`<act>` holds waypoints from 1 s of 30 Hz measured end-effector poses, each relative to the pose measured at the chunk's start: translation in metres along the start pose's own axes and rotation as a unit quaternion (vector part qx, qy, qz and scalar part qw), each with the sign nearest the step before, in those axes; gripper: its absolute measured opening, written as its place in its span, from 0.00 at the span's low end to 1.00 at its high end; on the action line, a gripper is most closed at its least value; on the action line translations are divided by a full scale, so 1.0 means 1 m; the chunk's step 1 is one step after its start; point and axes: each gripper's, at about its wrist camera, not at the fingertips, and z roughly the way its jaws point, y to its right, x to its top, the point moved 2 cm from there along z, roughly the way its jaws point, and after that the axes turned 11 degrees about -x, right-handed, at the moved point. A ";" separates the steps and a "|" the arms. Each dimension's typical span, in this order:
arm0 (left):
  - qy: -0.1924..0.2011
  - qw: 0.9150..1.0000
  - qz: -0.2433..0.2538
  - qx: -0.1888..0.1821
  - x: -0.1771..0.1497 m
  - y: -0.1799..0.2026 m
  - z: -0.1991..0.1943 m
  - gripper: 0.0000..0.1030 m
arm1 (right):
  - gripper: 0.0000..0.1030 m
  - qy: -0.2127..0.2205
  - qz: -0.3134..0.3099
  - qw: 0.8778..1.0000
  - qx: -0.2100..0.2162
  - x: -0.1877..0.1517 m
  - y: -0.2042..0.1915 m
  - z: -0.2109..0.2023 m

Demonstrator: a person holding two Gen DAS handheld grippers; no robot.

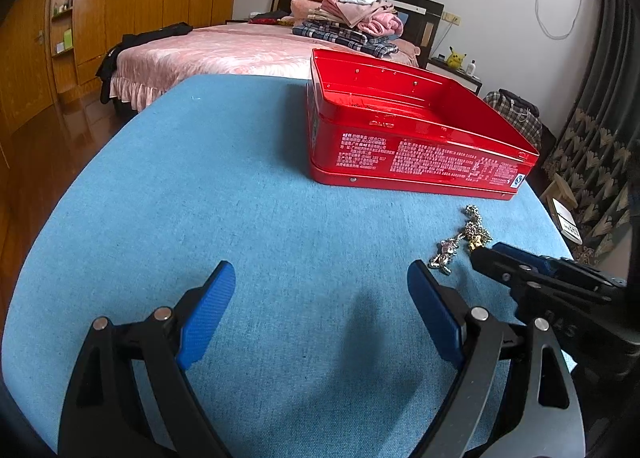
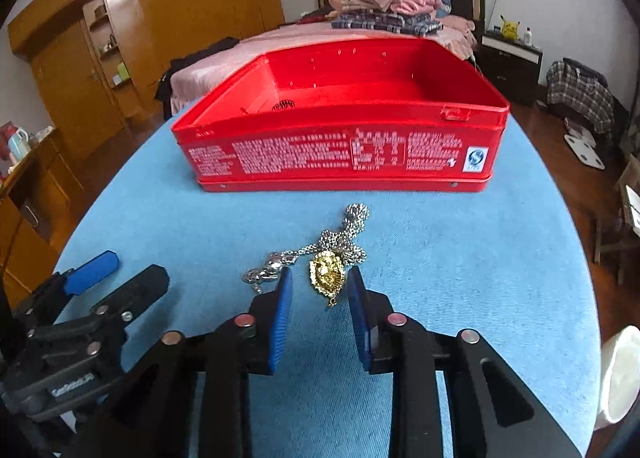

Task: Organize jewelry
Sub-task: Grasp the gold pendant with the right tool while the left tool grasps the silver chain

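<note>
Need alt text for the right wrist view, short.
The right claw sits open on a blue tablecloth, its blue fingers either side of a gold pendant tangled with silver chains. Behind stands an open red box; the left claw is at lower left.

A matt, woven blue cloth is seen over the table. The red box looks like glossy tin, printed white. The gold pendant and silver chain gleam as polished metal. Ribbed blue pads line matt black gripper arms.
</note>
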 end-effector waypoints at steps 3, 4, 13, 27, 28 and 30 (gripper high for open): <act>-0.001 1.000 -0.002 0.000 0.000 0.000 0.001 0.83 | 0.24 -0.003 0.002 1.000 0.000 0.001 0.001 0.002; -0.002 1.000 -0.002 0.001 -0.001 0.000 0.001 0.83 | 0.24 -0.003 0.002 1.000 0.000 0.001 0.000 0.001; -0.003 1.000 -0.002 -0.002 0.001 0.003 0.001 0.83 | 0.18 -0.005 -0.004 1.000 0.007 0.000 0.003 0.000; -0.024 0.999 0.021 -0.044 0.005 0.050 0.028 0.75 | 0.17 0.006 0.040 0.999 -0.029 -0.021 0.064 -0.023; -0.029 0.998 0.021 -0.048 0.005 0.054 0.031 0.72 | 0.17 0.007 0.042 0.999 -0.030 -0.020 0.066 -0.023; -0.040 0.997 0.022 -0.055 0.005 0.059 0.038 0.67 | 0.17 0.009 0.046 0.999 -0.029 -0.020 0.071 -0.023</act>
